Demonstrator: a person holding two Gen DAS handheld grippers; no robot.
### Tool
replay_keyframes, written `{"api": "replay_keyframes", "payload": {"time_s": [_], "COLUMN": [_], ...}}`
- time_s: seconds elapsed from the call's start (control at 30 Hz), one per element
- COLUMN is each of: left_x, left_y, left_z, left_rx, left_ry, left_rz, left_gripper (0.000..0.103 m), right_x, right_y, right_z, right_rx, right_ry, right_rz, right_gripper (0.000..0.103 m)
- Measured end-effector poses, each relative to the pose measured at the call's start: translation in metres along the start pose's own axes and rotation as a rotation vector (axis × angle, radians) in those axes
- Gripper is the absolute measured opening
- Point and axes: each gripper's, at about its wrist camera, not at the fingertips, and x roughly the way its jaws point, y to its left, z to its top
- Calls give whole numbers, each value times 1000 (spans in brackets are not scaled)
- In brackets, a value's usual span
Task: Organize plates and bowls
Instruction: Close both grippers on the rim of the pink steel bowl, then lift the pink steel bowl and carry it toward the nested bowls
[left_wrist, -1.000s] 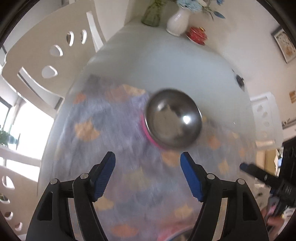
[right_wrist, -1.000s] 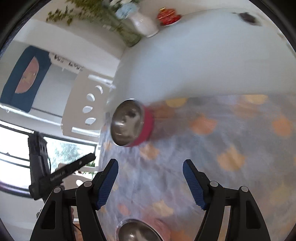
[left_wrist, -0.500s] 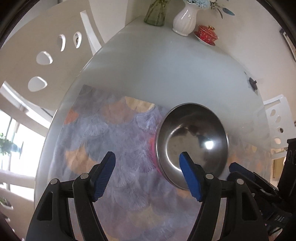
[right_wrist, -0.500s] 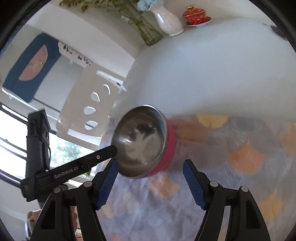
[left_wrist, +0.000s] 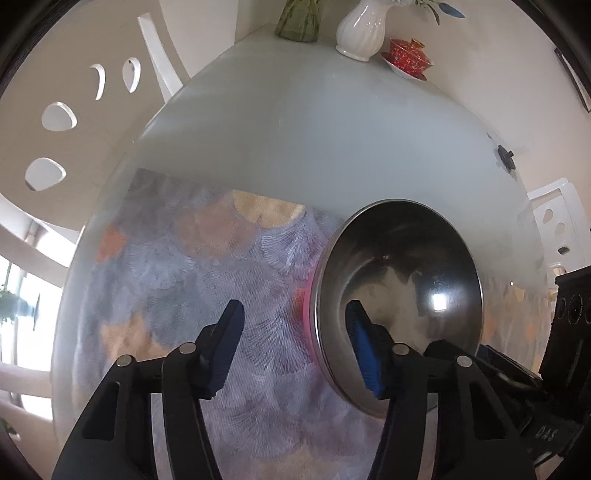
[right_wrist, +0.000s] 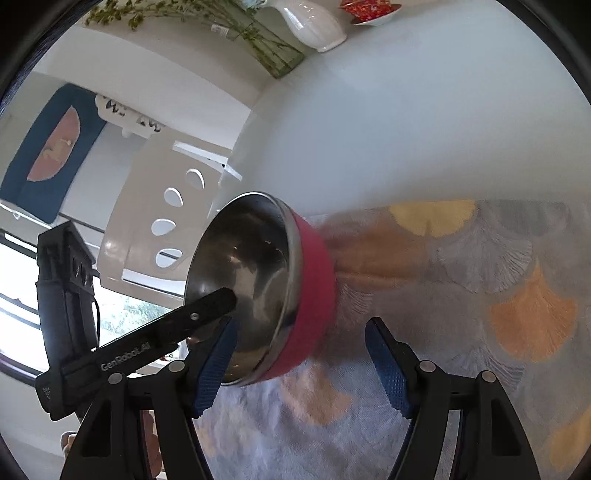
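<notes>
Frosted glass covers the round counter (left_wrist: 314, 147), a fan-patterned cloth beneath it. On it, well short of the white ribbed vase (left_wrist: 364, 27), sits a steel-lined bowl with a pink outer shell (right_wrist: 258, 288). My left hand-held gripper (left_wrist: 295, 343) is spread, one finger inside the bowl's rim, one outside; my right hand-held gripper (right_wrist: 299, 365) is spread around its near side. I judge it light, rigid and slick; pinch the rim.
</notes>
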Motion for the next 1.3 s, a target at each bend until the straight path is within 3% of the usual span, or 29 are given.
{"api": "replay_keyframes", "payload": {"time_s": [0.23,0.37,0.57,0.63,0.73,0.77,0.83,1.0,1.3], "left_x": [11,15,17,23,23,23,21,15,-18], "left_y": [-4,-2,-5,-11,-15,-15,-20,-25,-26], "left_z": [3,6,9,8,6,5,4,2,-1], "left_rx": [17,-8,-43,-23,-25,-25,1,50,76], "left_ry": [2,-9,-29,0,4,5,4,-9,-32], "left_rz": [-8,-45,-106,-95,-68,-66,-60,-64,-80], "left_gripper": [52,52,43,32,30,29,27,27,27], "right_x": [12,14,16,18,20,21,23,20,2], "right_y": [11,5,0,0,5,6,8,19,36], "right_z": [4,15,34,35,35,35,36,36,39], "right_rx": [-71,-28,42,55,33,31,29,-38,-65], "right_ry": [25,25,29,34,56,64,73,69,58], "right_rz": [-78,-68,-85,-101,-159,-164,-152,-229,-194], "right_gripper": [70,70,69,58,41,32,23,23,23]}}
